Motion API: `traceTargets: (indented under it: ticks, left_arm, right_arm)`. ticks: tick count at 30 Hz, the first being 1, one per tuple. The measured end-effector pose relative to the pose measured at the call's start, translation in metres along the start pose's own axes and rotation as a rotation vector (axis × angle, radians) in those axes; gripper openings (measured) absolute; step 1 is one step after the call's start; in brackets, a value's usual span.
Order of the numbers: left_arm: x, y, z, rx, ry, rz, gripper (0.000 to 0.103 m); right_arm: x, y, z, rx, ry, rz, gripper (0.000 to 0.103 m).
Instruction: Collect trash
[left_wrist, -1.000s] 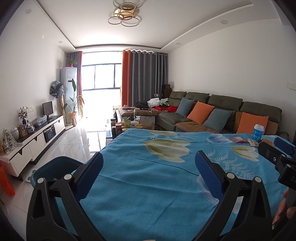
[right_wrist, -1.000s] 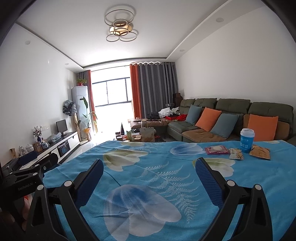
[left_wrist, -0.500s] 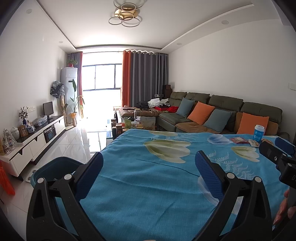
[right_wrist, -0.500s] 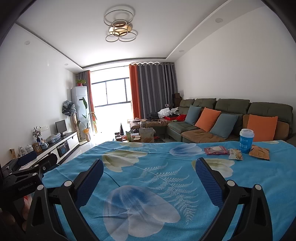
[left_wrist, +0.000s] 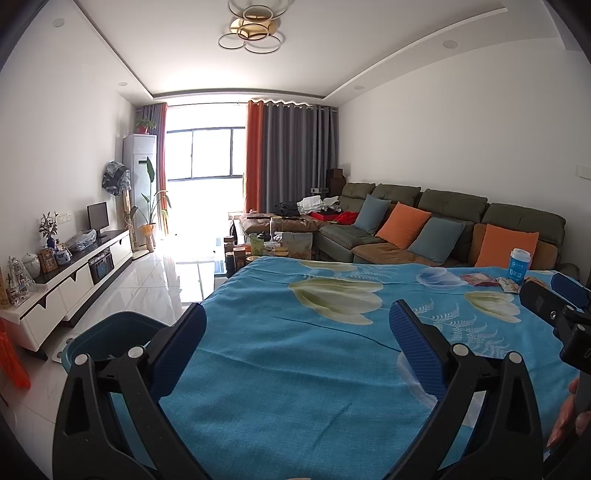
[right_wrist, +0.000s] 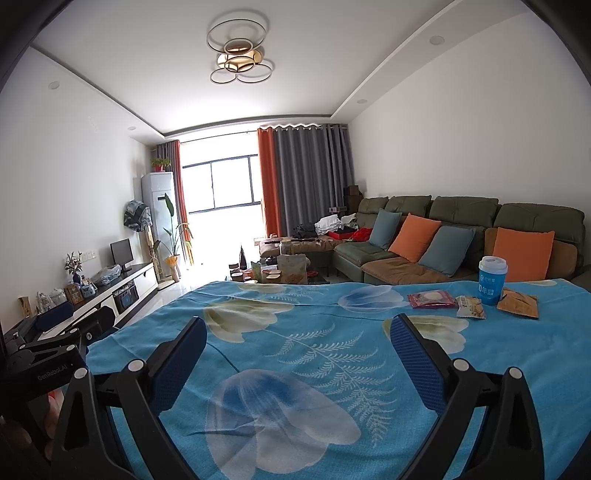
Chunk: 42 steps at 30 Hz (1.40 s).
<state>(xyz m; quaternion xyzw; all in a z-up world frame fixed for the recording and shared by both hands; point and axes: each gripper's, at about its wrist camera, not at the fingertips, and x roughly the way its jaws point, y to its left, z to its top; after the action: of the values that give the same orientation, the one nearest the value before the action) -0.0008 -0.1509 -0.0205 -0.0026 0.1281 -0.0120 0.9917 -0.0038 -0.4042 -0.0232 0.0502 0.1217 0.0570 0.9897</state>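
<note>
On the far right of the blue floral tablecloth (right_wrist: 295, 325) lie a red snack wrapper (right_wrist: 431, 299), a small pale wrapper (right_wrist: 470, 306), an orange-brown packet (right_wrist: 518, 303) and a blue paper cup with a white lid (right_wrist: 492, 280). They show smaller in the left wrist view, the cup (left_wrist: 519, 266) and red wrapper (left_wrist: 479, 279). A dark blue bin (left_wrist: 110, 334) stands on the floor off the table's left edge. My left gripper (left_wrist: 297, 338) is open and empty above the table's left part. My right gripper (right_wrist: 297, 349) is open and empty, well short of the trash.
A green sofa (right_wrist: 461, 229) with orange and grey cushions runs behind the table on the right. A cluttered coffee table (left_wrist: 273, 243) stands beyond the far edge. A white TV cabinet (left_wrist: 66, 273) lines the left wall. Glossy white floor (left_wrist: 155, 284) lies on the left.
Both views have shifted only slightly; the trash sits a little lower and nearer in the right wrist view. Both grippers stay open and empty.
</note>
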Motion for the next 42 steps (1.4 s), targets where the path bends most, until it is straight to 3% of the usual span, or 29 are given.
traceTargets:
  ticks: [42]
  left_arm:
    - [0.0033, 0.0039, -0.0002, 0.004, 0.004, 0.008, 0.098]
  right_arm:
    - [-0.0019, 0.0016, -0.0015, 0.004, 0.005, -0.005, 0.096]
